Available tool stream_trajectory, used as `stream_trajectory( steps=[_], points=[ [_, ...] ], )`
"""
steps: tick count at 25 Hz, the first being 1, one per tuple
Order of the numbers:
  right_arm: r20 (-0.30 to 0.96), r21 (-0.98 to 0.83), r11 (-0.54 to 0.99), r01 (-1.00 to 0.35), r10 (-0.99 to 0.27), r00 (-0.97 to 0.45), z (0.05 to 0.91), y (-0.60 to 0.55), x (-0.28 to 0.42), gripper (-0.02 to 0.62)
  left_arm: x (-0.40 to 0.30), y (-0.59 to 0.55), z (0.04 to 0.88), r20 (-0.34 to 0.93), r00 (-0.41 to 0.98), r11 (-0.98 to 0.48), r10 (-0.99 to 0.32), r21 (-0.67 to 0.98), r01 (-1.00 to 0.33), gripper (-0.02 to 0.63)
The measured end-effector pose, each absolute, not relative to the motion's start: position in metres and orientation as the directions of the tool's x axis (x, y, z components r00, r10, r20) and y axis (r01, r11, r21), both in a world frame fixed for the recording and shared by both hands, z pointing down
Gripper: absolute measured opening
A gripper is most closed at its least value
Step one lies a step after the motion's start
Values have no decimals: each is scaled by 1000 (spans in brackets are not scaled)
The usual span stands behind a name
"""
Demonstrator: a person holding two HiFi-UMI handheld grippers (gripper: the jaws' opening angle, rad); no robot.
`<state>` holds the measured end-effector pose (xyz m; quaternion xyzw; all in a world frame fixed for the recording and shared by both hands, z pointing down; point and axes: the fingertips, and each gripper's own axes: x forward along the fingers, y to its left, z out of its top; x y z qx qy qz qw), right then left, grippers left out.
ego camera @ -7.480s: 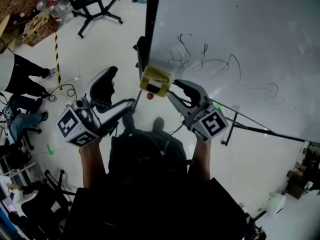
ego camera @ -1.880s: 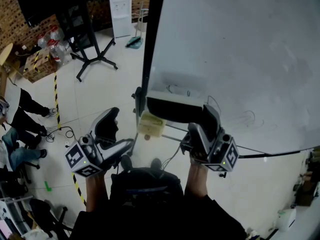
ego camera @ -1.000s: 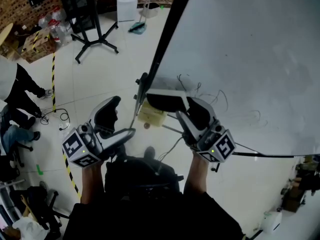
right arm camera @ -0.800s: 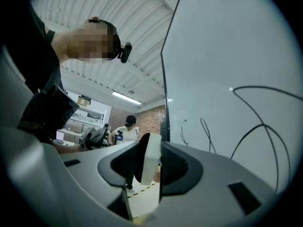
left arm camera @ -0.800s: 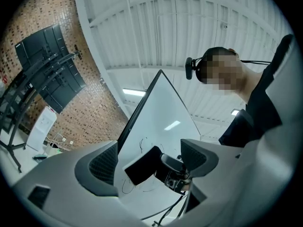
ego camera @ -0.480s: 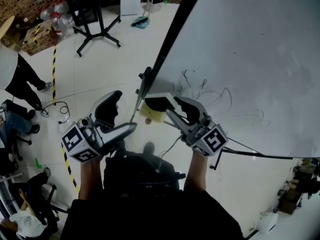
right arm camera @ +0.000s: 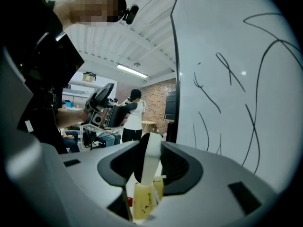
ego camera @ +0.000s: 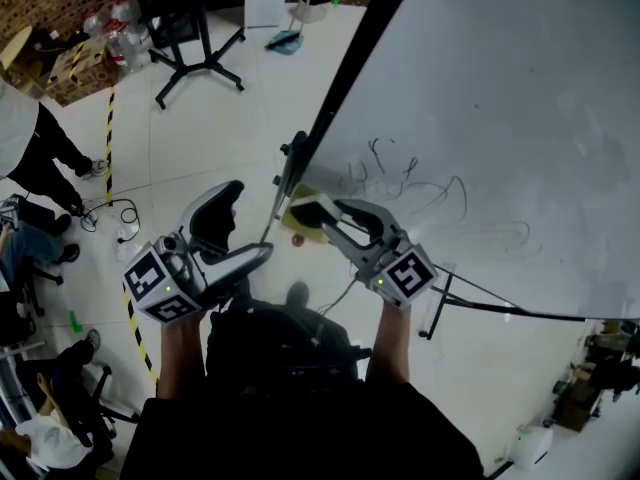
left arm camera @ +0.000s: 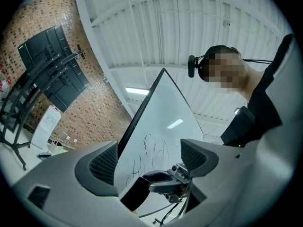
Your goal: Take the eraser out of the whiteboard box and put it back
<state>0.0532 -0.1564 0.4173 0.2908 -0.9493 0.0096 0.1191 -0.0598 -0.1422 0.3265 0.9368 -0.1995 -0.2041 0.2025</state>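
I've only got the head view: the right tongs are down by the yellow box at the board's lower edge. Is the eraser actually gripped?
Observer: Yes. In the right gripper view the eraser stands edge-on between the right tongs, with both pads closed on it.
Operator: Where's the box from that side?
Observer: The yellow box shows just below the eraser, past the tips. I can't tell whether they touch.
Operator: And the left tongs?
Observer: The left gripper view shows the left tongs apart with nothing between them. The whiteboard lies beyond.
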Motion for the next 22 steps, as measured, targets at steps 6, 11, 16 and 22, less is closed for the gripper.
stream_trajectory(
  steps=[6, 11, 16, 22],
  points=[
    [298, 47, 846, -531, -519, -801, 445, -153, 50, 164, -61, -142, 329, -295, 837, -835, -461, 463, -297, 414],
    [345, 55, 849, -525, -509, -788, 464, -155, 49, 164, -60, -142, 330, -292, 838, -835, -462, 463, -298, 414],
    [389, 74, 853, -516, -502, -773, 482, -158, 46, 164, -60, -143, 332, -289, 839, -834, -461, 463, -300, 414],
    [418, 89, 861, -500, -488, -766, 499, -159, 42, 164, -61, -144, 332, -283, 839, -832, -465, 464, -304, 414]
  ],
)
